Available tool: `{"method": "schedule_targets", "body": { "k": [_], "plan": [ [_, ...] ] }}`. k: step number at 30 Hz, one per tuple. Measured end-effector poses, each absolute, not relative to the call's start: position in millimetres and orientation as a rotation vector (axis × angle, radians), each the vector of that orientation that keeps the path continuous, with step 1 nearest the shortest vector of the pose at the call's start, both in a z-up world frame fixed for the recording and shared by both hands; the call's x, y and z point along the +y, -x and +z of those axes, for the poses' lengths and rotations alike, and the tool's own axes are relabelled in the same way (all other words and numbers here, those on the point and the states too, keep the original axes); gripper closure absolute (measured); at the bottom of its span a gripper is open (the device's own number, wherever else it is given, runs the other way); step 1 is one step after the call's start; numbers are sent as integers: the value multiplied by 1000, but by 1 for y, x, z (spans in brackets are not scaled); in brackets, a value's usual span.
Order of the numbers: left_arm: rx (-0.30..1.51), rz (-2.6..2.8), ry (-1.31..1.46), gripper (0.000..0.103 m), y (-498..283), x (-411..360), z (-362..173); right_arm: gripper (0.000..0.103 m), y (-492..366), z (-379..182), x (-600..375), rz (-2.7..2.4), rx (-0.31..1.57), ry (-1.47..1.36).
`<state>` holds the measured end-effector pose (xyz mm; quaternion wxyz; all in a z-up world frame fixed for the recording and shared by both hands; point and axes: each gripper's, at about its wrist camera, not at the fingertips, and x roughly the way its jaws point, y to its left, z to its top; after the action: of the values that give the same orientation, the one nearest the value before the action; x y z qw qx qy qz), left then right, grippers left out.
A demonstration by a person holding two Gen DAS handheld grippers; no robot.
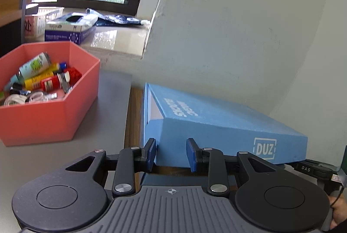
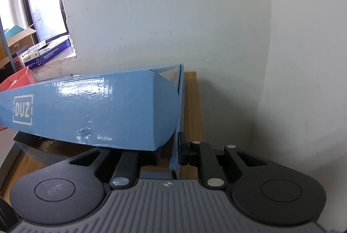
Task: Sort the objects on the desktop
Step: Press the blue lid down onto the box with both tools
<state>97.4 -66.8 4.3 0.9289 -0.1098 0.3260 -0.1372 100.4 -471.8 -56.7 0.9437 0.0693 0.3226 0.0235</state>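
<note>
Blue box (image 1: 227, 126): large flat carton marked DUZ, lid tilted up at its near edge, lying on the counter (image 1: 54, 159) against the wall; the landmark for all entries below.

Red bin (image 1: 43, 116): well to the left of the blue box, holding tubes, a can and a white cable.

Left hand-held gripper (image 1: 171, 153): at the blue box's near left corner, fingers parted, gripping nothing.

Right hand-held gripper (image 2: 169, 152): at the blue box's near right corner; one finger presses the outside of the side wall, the other is hidden under the lid, so its grip cannot be told.

Risk: the raised lid, unsupported on the left, may drop or twist; an uneven pull could skew the carton against the wall.
</note>
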Motion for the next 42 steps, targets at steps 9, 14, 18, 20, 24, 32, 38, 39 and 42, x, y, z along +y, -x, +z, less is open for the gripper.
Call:
{"method": "schedule_targets", "body": {
  "k": [9,14,18,20,24,32,38,39,42],
  "plan": [
    [658,-275,211,70,-87,-69,2,76,-77,-68,-464,49,651,-181],
    [622,-272,197,70,-86,-71,11,76,-68,-69,-458,49,653,-182],
    [632,-270,203,70,-91,-72,7,76,-56,-71,-462,52,672,-176],
    [641,-264,202,70,-93,-72,3,76,-52,-73,-461,49,682,-172],
    [660,-256,200,70,-98,-73,-6,76,-41,-71,-461,49,690,-160],
    [707,-246,197,70,-103,-73,-24,76,-31,-55,-463,46,664,-147],
    [705,-243,203,70,-103,-72,-26,76,-33,-42,-464,43,627,-166],
    [700,-241,204,70,-103,-72,-25,76,-35,-40,-464,44,620,-169],
    [689,-247,198,70,-103,-74,-20,76,-40,-33,-462,53,603,-169]
  ]
}}
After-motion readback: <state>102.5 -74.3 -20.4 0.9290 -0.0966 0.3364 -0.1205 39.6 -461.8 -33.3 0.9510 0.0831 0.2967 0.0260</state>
